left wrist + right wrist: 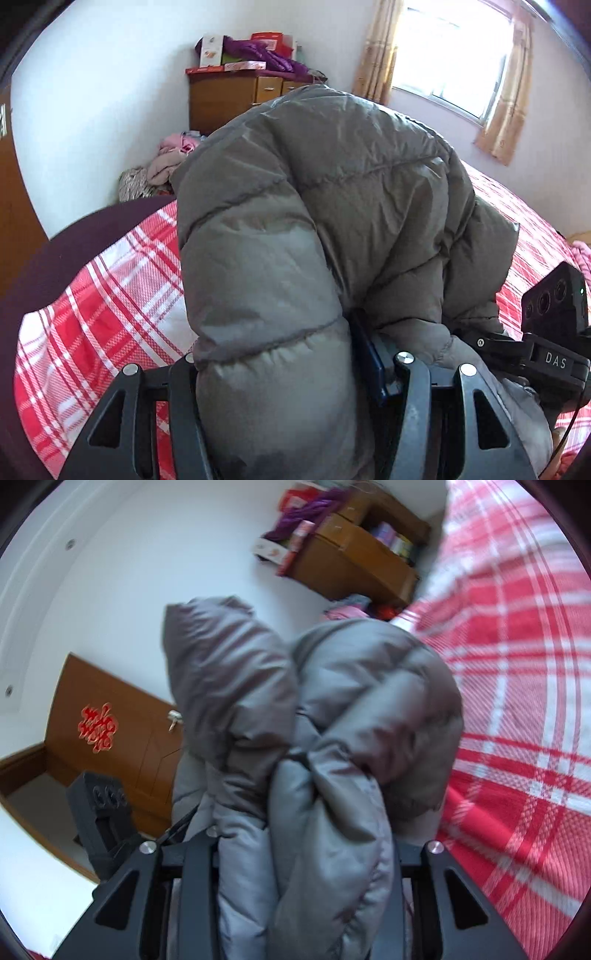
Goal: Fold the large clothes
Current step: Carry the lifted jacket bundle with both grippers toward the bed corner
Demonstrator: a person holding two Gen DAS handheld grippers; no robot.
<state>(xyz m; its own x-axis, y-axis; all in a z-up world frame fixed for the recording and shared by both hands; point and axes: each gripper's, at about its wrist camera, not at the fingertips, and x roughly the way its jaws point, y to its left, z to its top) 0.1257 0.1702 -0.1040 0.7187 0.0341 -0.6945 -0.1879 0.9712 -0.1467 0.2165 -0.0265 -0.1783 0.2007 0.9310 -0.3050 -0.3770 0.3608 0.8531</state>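
Note:
A bulky grey-brown puffer jacket (332, 206) fills the middle of the left wrist view, bunched and lifted above the red-and-white plaid bed sheet (110, 295). My left gripper (284, 363) is shut on a thick quilted fold of it. In the right wrist view the same jacket (369, 686) hangs in folds, with my right gripper (303, 843) shut on a gathered wad of its fabric. The fingertips of both grippers are buried in the padding. The black housing of the right hand's tool (554, 325) shows close by at the right edge.
The plaid sheet (517, 701) covers a wide bed with a dark frame edge (74, 240). A wooden dresser (229, 96) piled with boxes stands in the corner, loose clothes (162, 166) heaped below it. A curtained window (450, 55) and a wooden door (110, 731) line the walls.

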